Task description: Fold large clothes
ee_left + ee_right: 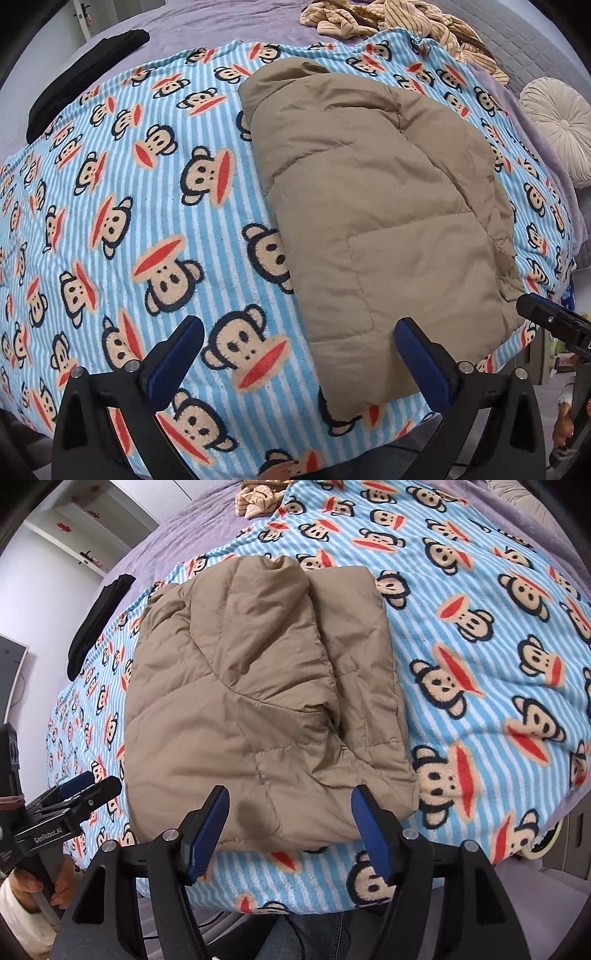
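Left wrist view:
- Left gripper (299, 354): jaws spread wide, nothing between the pads; the right-hand blue pad hangs over the jacket's near hem, the other over bare blanket.
- Jacket (376, 206): khaki puffer, folded into a thick oblong, lying right of centre on the blanket and reaching almost to the bed's near edge.
- Blanket (122, 229): fleecy pile, blue and white stripes with printed monkey faces; covers most of the bed.
- Right gripper (554, 325): only its black tip shows at the right edge, just beside the jacket's near right corner.
- Other items: black garment (85, 77) at the far left edge of the bed; striped beige clothes (388, 26) heaped at the far edge; round pleated cushion (557, 125) at the right side.

Right wrist view:
- Right gripper (291, 830): jaws parted, pads clear of the cloth, above the near hem.
- Jacket (240, 701): smooth, slightly glossy shell with stitched quilting; one panel is folded over the body, leaving a raised ridge and a shadowed pocket along the overlap.
- Left gripper (74, 786): held in a hand (37, 886) at the lower left, off the jacket's left side.

Procedure note:
- Step in hand: judged to be release after a fold.
- Technique: lift both claws straight clear so the pads do not drag the slippery shell; padding is springy, so press the ridge flat and square the edges before the next fold.
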